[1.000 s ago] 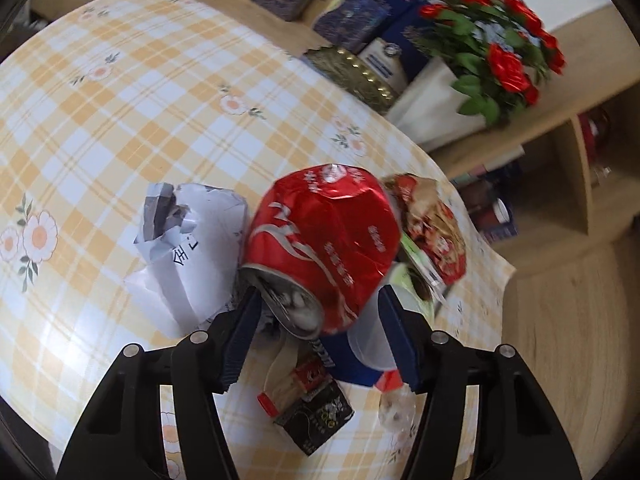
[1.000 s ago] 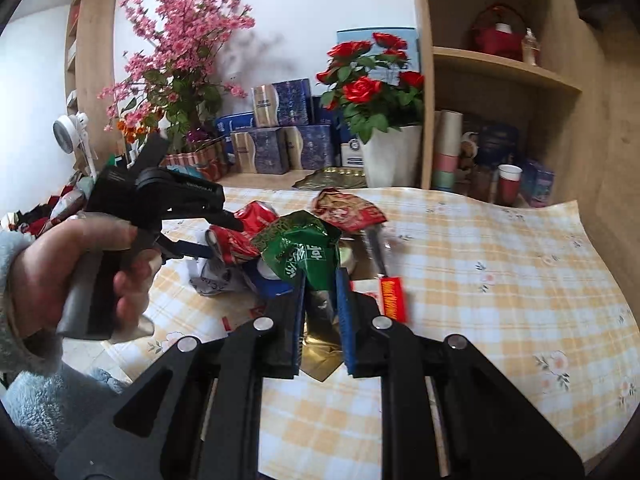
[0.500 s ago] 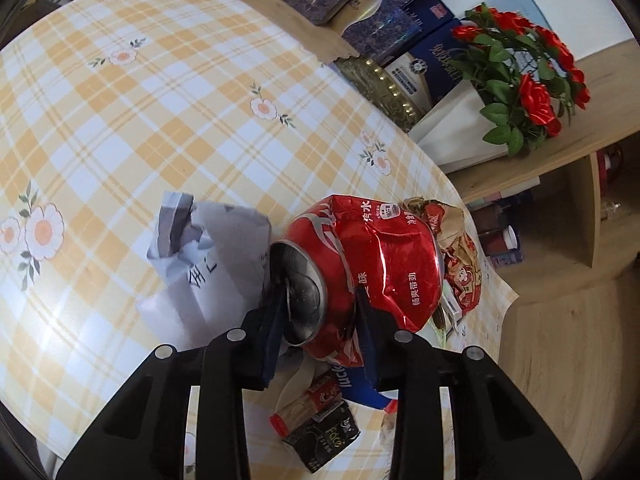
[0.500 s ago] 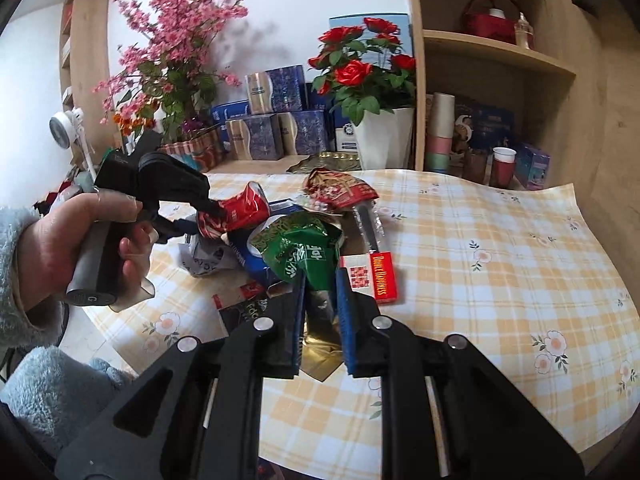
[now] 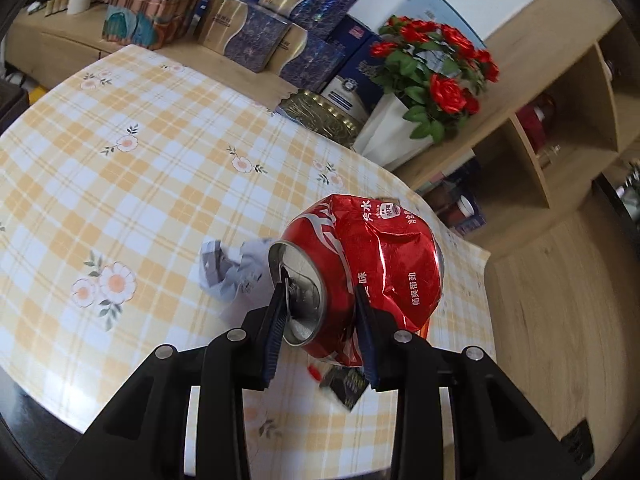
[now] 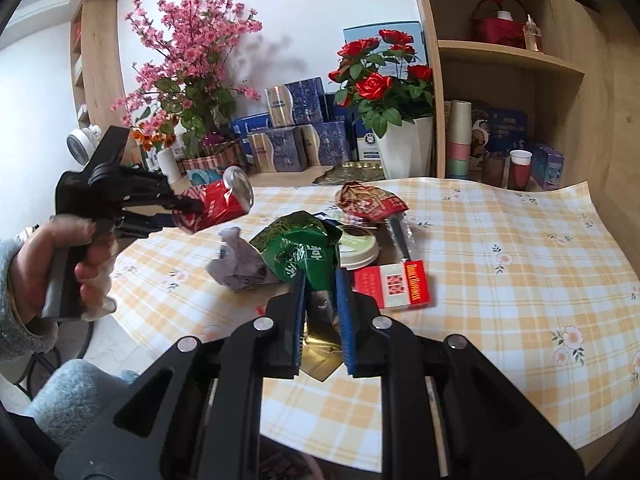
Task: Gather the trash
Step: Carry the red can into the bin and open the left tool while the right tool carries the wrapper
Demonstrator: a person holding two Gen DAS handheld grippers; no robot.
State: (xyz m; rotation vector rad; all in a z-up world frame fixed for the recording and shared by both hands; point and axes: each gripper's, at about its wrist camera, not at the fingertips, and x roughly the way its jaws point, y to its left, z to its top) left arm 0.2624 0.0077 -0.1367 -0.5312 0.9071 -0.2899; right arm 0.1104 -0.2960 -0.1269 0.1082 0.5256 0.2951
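My left gripper [image 5: 320,304] is shut on a crushed red soda can [image 5: 372,264] and holds it clear above the checked tablecloth [image 5: 132,184]. In the right wrist view that same left gripper [image 6: 182,210] carries the can [image 6: 216,206] at the left, gripped by a hand. My right gripper [image 6: 322,284] is shut on a crumpled green foil wrapper [image 6: 304,252] lifted over the table. On the cloth lie a crumpled grey paper [image 6: 238,266], a red cigarette pack [image 6: 394,284], a red-gold snack wrapper [image 6: 370,202] and a round lid [image 6: 356,246].
A white vase of red roses [image 6: 404,148], blue gift boxes [image 6: 296,132] and pink blossoms [image 6: 192,60] line the sideboard behind the table. Wooden shelves [image 6: 508,60] with cups stand at the right. A small dark wrapper [image 5: 346,390] lies under the can.
The left gripper closed on the red can and lifted it off the table, away from the paper and wrappers. The right gripper keeps hold of the green wrapper and has drifted slightly.
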